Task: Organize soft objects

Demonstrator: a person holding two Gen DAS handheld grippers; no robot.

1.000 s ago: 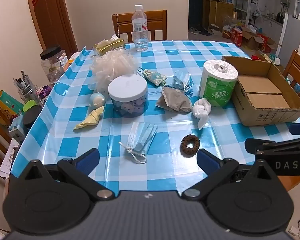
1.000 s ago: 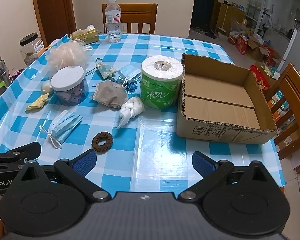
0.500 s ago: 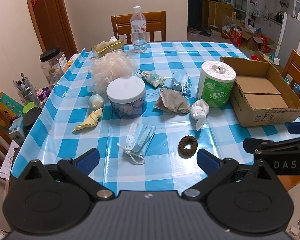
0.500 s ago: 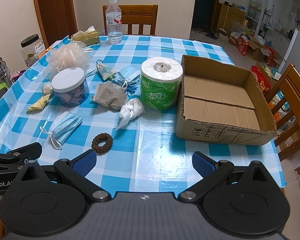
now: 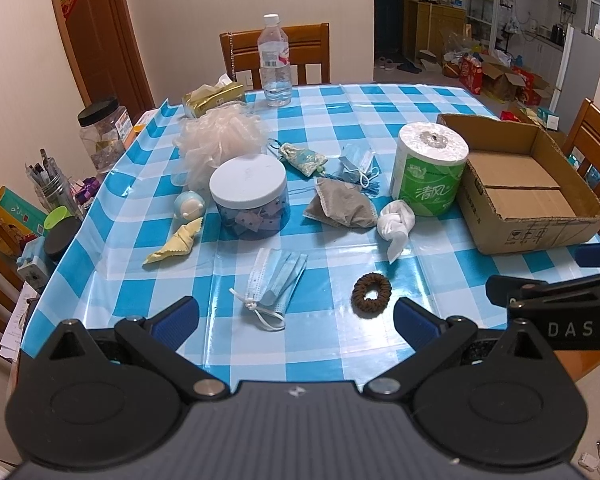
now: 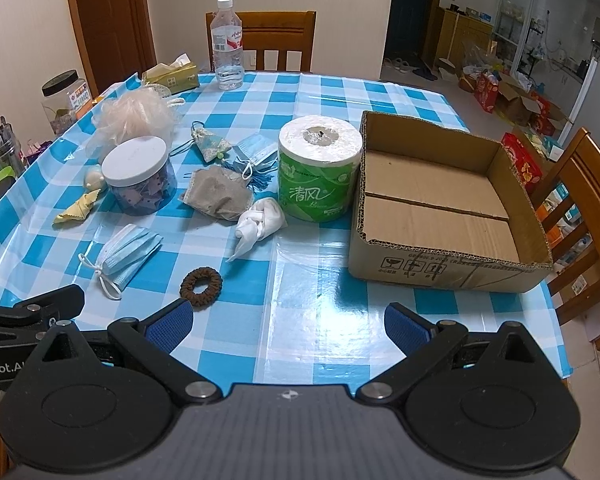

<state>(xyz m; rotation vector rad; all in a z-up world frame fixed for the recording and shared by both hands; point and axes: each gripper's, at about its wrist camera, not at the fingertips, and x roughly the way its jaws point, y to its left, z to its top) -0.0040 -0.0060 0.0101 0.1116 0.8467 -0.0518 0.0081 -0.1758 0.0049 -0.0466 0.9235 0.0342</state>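
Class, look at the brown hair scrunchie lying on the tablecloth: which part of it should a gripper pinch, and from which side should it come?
Pinch one side of the ring of the brown scrunchie, one jaw in the centre hole and one outside. Come from above: it lies flat on the tablecloth, so there is little height for a sideways grip. It sits apart from the blue face mask, so the near rim is probably the easiest approach.

Water bottle upright at table's far edge; wooden chair behind; pen cup left.

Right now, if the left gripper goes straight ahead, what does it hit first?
Probably the folded face mask, lying almost dead ahead of the open left gripper; the brown hair tie sits just right of that line. Depth is uncertain.
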